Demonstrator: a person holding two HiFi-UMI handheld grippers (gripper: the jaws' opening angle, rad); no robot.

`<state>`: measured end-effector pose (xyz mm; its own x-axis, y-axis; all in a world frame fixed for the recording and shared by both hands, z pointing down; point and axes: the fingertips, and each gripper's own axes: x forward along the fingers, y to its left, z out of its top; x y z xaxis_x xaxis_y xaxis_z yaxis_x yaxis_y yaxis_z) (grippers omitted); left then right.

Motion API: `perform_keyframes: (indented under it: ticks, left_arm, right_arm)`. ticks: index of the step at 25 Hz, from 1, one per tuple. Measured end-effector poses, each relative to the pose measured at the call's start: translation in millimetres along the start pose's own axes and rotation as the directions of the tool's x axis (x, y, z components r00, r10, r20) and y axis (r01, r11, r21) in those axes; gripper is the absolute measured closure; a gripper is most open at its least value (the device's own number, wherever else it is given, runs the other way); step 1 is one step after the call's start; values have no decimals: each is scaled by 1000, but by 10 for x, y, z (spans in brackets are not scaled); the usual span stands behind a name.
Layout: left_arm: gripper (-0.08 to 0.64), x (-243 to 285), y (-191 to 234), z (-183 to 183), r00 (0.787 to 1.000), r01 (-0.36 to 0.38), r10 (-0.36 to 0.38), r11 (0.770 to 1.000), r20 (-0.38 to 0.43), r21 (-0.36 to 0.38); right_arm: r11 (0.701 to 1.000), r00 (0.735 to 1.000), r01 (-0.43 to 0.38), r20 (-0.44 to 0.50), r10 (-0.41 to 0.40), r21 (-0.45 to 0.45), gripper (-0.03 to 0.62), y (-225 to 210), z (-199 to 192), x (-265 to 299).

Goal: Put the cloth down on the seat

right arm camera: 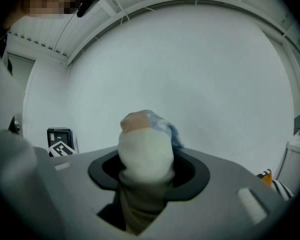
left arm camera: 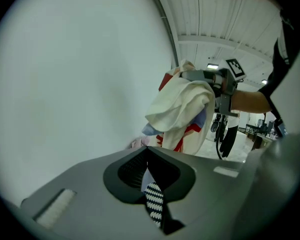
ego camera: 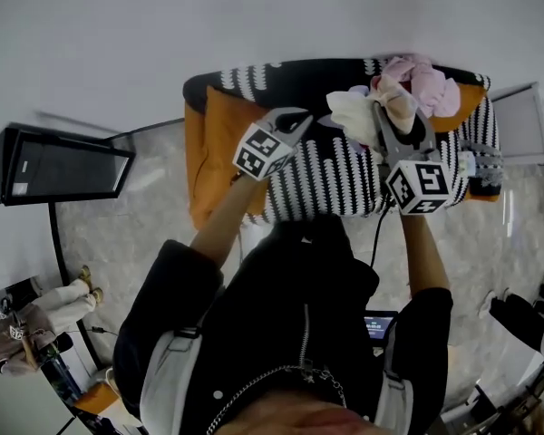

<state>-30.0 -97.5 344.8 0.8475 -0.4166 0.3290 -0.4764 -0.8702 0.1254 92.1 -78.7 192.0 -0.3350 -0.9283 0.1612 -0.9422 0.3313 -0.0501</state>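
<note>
While the cloth hangs bunched in the right tool, it sits above the back of the seat and is not yet laid down. That tool's jaws stand fairly wide, but only because a thick wad of cream fabric fills the gap between them and the pads press into it. In the right gripper view the wad bulges up past the jaw tips, with a bit of pale blue and peach showing at its top. The rest of the cloth droops beneath and to the side of the tool, and from the left gripper view red marks show on the hanging part.

The left tool is beside the right one, apart from it and from the cloth, over the striped seat. Its jaws look drawn together with nothing between them; only a sliver of the striped cover shows through the narrow gap.

A heap of pink clothes lies just beyond the right tool, at the seat's back, and an orange cushion lies on the far side of the left tool.

The cloth appears light, soft and limp, so it should sag and fold wherever it is let go. A pinch on a gathered fold, as now, looks secure; a loose hanging edge would suit the left tool for spreading it flat.
</note>
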Motion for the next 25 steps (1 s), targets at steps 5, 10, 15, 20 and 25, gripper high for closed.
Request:
perform_keyframes:
  ticks: [5,10,15,20,25]
  left_arm:
    - [551,155,108,-68,999,-21,21,1000,-25,-10]
    - [551,339,273,-216,997,-62,60,997,-41,-41]
    - [551,607,301,-379,996,-70,67,996,-60,-58]
    - [551,796,365,-475,996,-74,70,995,-58,-73]
    - [551,988,450,-656,995,-80,75,994,-72,-73]
  right_arm:
    - [1000,998,3,-64,-2,18,383,-182,-475,316]
    - [1000,984,12,-178,-13,-8,380,-411,-1160,640]
    - [999,968,25,-250,-17,27,380,-607,-1694,771]
    - [998,966,32,-260,-17,54,379,-731,-2025,908]
    - [997,964,44,-263,-27,59,379,-839,-2345,1070]
